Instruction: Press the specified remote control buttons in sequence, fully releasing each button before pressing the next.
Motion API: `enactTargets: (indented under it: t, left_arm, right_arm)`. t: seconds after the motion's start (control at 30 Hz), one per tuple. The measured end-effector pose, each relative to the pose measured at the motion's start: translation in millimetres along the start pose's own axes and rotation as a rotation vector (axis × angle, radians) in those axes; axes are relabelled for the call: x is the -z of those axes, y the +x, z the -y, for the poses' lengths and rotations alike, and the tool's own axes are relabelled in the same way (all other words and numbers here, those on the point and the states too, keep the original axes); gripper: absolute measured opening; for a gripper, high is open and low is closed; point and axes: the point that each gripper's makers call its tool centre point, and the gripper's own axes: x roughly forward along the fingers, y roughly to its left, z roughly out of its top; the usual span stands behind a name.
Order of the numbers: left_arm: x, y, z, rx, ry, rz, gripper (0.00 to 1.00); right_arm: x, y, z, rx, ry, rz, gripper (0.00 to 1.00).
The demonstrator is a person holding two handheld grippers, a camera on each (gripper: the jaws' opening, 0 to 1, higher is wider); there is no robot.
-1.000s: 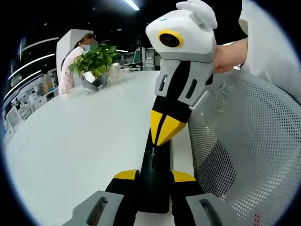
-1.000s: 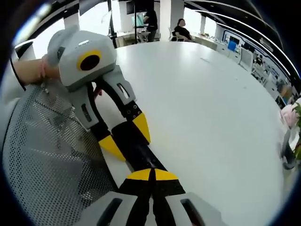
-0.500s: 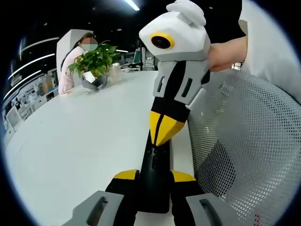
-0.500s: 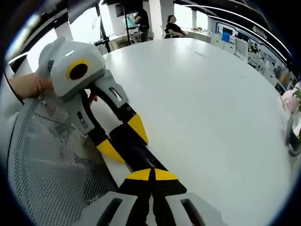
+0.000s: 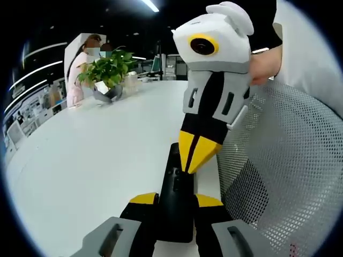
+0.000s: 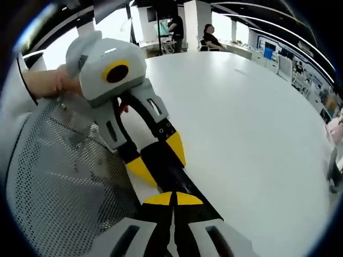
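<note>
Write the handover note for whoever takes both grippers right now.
Left gripper: shut on the black remote control, holding it by its near end over the white table.
Right gripper: shut, its yellow tips on the remote's button face, apparently mid-press.
Mesh chair back sits beside the table edge; potted plant stands far across it.
Done: cannot tell which buttons.
Left: release fully, then press the next.

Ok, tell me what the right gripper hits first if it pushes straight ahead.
Most likely the black remote: the right gripper's shut tips point down at its face, touching or nearly so; the left gripper clamps it.
</note>
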Motion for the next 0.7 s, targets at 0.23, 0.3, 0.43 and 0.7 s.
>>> enactTargets:
  t: [0.23, 0.3, 0.43, 0.7]
  left_arm:
    - [-0.2, 0.1, 0.5, 0.003, 0.004, -0.001, 0.25]
    - [-0.2, 0.0, 0.6, 0.004, 0.005, -0.001, 0.25]
    - [-0.2, -0.1, 0.7, 0.005, 0.005, 0.001, 0.25]
    - [-0.3, -0.3, 1.3, 0.008, 0.007, 0.002, 0.26]
  right_arm:
    - [2.4, 1.9, -2.6, 0.026, -0.104, -0.070, 0.00]
    - [2.8, 2.8, -3.2, 0.024, -0.126, -0.092, 0.00]
    - [3.5, 3.1, -1.9, -0.035, -0.087, -0.147, 0.00]
    - [5.7, 4.1, -4.0, -0.039, -0.094, -0.175, 0.00]
